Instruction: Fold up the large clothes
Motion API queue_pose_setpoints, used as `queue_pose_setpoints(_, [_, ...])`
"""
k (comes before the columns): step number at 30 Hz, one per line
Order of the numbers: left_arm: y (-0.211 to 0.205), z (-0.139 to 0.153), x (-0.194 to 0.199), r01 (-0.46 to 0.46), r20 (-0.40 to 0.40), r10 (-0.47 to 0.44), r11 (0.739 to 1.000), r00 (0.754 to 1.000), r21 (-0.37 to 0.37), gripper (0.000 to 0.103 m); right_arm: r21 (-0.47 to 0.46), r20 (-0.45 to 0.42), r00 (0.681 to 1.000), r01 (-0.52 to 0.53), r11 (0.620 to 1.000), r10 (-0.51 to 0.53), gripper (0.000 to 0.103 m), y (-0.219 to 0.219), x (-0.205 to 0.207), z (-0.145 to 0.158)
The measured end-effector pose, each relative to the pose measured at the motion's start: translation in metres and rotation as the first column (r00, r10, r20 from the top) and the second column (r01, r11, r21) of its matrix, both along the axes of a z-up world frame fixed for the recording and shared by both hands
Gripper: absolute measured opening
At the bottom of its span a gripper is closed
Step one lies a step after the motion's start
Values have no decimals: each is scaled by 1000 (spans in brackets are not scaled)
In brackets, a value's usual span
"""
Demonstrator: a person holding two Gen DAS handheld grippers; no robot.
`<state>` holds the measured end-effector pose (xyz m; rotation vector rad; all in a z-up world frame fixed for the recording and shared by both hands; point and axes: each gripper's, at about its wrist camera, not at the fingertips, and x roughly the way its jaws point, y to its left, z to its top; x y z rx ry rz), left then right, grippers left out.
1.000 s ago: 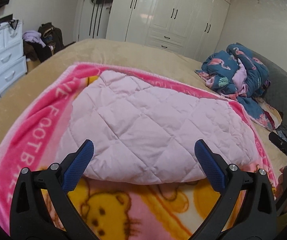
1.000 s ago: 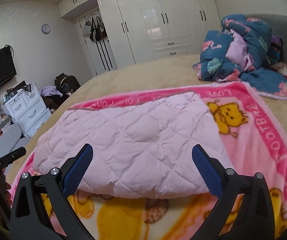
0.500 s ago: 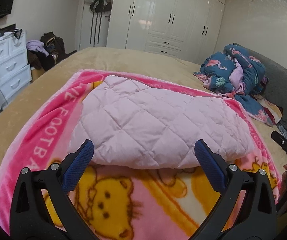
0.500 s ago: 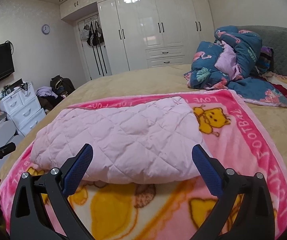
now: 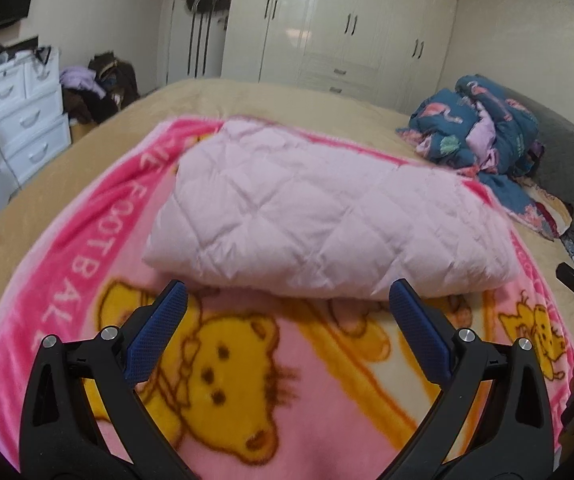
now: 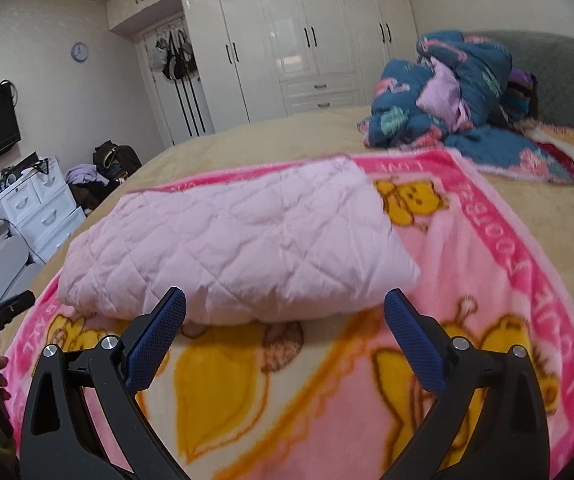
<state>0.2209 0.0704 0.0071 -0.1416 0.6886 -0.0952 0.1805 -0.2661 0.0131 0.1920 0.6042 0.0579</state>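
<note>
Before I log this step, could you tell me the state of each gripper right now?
Left gripper: open, holding nothing, short of the folded pink quilted garment.
Right gripper: open, holding nothing.

Support: a bed (image 5: pixel 215 100) with a tan cover filled most of both views.
Middle: a pink cartoon-bear blanket (image 5: pixel 67 264) lay spread flat on it, reaching the near edge.
Far right: a crumpled blue flamingo-print quilt (image 5: pixel 483 128) sat heaped on the cover, apart from the blanket.
</note>
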Motion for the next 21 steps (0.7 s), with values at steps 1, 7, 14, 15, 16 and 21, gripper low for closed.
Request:
queue_pose_setpoints(1, [2, -5, 1, -5, -12, 5, 1000, 1000, -8, 95, 5, -12, 1000, 6, 1000, -6, 99, -1, 1, -5])
queue_pose_setpoints(7, [15, -32, 14, -58, -79, 57, 998, 995, -8, 95, 97, -99, 994, 63, 993, -54, 99, -15, 15, -36])
queue_pose_setpoints(14, [37, -50, 29, -136, -132, 128, 989, 983, -55, 95, 349, -211, 966, 216, 912, -148, 99, -55, 47, -79])
queue_pose_setpoints(15, [43, -52, 33, -148, -143, 136, 986, 980, -75, 95, 404, -230, 961, 239, 883, -154, 99, -62, 53, -87])
queue_pose_setpoints(16, [45, -54, 34, -154, -149, 140, 984, 979, -87, 95, 434, -245, 956, 257, 863, -162, 99, -68, 57, -92])
queue_pose_setpoints(21, [58, -63, 50, -178, -192, 145, 969, 971, -171, 95, 499, -267, 947, 297, 814, -181, 99, -84, 87, -106])
